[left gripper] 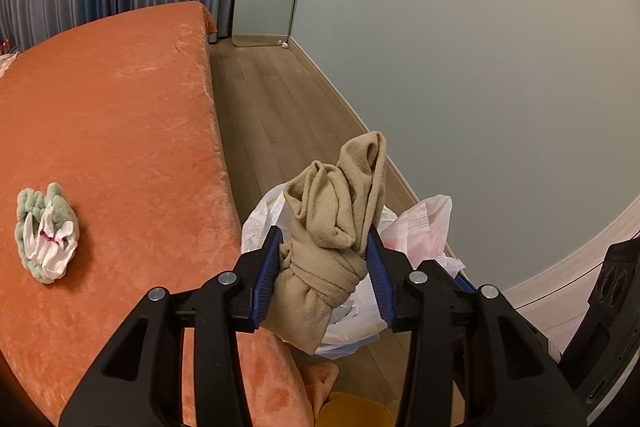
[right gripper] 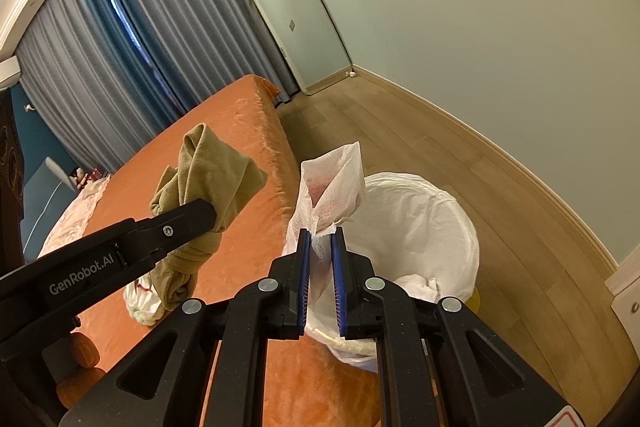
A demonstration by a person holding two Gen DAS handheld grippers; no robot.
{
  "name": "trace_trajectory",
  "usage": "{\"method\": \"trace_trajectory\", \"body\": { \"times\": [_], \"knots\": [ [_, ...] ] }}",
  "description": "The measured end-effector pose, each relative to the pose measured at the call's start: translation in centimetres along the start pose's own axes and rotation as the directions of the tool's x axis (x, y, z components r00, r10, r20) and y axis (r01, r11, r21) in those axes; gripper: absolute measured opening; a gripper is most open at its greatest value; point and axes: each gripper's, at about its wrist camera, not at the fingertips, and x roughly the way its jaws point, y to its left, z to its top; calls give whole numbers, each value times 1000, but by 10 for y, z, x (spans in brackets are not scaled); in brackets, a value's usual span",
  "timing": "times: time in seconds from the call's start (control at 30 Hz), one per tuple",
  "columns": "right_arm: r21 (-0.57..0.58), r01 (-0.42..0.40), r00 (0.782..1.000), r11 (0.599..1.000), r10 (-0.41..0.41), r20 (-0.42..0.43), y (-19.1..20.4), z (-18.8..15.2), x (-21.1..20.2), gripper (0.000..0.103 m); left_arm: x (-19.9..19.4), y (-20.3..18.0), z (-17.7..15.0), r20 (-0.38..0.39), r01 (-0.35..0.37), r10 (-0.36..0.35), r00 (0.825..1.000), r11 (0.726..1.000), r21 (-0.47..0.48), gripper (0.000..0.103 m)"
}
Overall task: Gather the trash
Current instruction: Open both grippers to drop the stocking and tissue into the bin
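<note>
My left gripper is shut on a knotted tan cloth, held above the bed's edge next to the bin; the cloth also shows in the right wrist view. My right gripper is shut on a white paper tissue with pink stains, held over the near rim of a waste bin lined with a white bag. The tissue and the bin bag show behind the cloth in the left wrist view. A green and white bundle lies on the orange bed.
The bin stands on the wooden floor between the bed and the pale wall. A mirror leans in the far corner beside grey-blue curtains. A white crumpled item lies on the bed under the left gripper.
</note>
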Motion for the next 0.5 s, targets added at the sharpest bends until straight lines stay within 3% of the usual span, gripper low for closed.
{"method": "trace_trajectory", "body": {
  "times": [0.1, 0.5],
  "knots": [
    [11, 6, 1000, 1000, -6, -3, -5, 2, 5, 10, 4, 1, 4, 8, -10, 10, 1000, 1000, -25, 54],
    [17, 8, 1000, 1000, -8, -9, -5, 7, 13, 10, 5, 7, 10, 23, -35, 35, 999, 999, -39, 54]
  ]
}}
